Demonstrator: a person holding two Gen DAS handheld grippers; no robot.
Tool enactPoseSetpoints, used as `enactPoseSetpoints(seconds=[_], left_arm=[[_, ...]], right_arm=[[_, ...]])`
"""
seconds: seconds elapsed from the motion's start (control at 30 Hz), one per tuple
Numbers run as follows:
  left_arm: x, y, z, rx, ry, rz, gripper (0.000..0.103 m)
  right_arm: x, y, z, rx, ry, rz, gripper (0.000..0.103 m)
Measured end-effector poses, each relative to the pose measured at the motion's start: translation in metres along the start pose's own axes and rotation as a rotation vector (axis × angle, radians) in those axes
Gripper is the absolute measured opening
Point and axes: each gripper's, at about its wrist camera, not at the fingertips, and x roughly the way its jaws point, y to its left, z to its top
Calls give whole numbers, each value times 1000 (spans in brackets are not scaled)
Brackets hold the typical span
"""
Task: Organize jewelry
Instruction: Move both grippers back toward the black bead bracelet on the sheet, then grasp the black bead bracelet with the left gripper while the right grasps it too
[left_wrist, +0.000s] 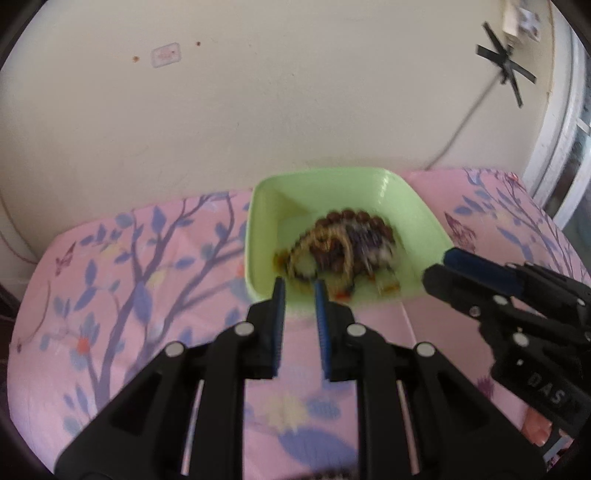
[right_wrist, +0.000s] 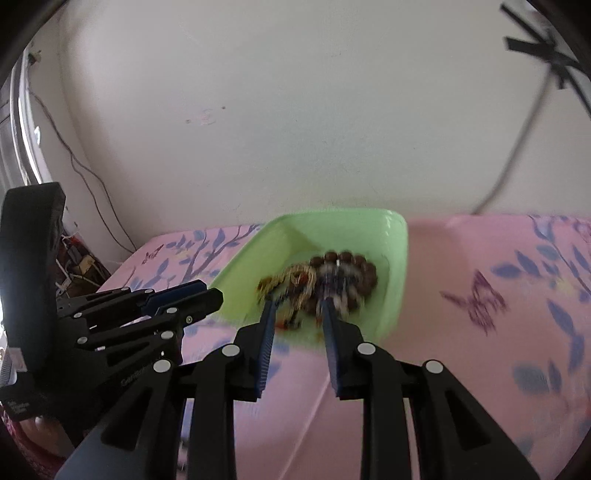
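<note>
Your left tongs (left_wrist: 299, 286) stand slightly parted at the lower rim of the green tray (left_wrist: 369, 181). Your right tongs (right_wrist: 298, 306), spread, point into the blurred jewelry pile (left_wrist: 343, 240).

I see a glossy, smooth pale-green plastic tray (left_wrist: 373, 184), a matt pink floral cloth cover (left_wrist: 110, 266), and shiny brown round beads (left_wrist: 354, 216).

Each black claw (left_wrist: 300, 291) (right_wrist: 299, 308) has blue ribbed pads (left_wrist: 320, 325), silver pivot screws and faint white lettering.
</note>
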Motion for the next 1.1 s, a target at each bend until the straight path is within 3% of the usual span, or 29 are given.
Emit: enactPoseSetpoints(seconds=[0.23, 0.43, 1.1], left_arm=[[-30, -6, -58, -33, 1, 0, 15], [-46, -5, -92, -52, 16, -6, 15], [-67, 55, -143, -136, 20, 43, 15]], right_arm=[[-41, 21, -66, 24, 19, 9, 0], [-54, 31, -102, 48, 46, 10, 0], [-39, 74, -113, -7, 90, 23, 0]])
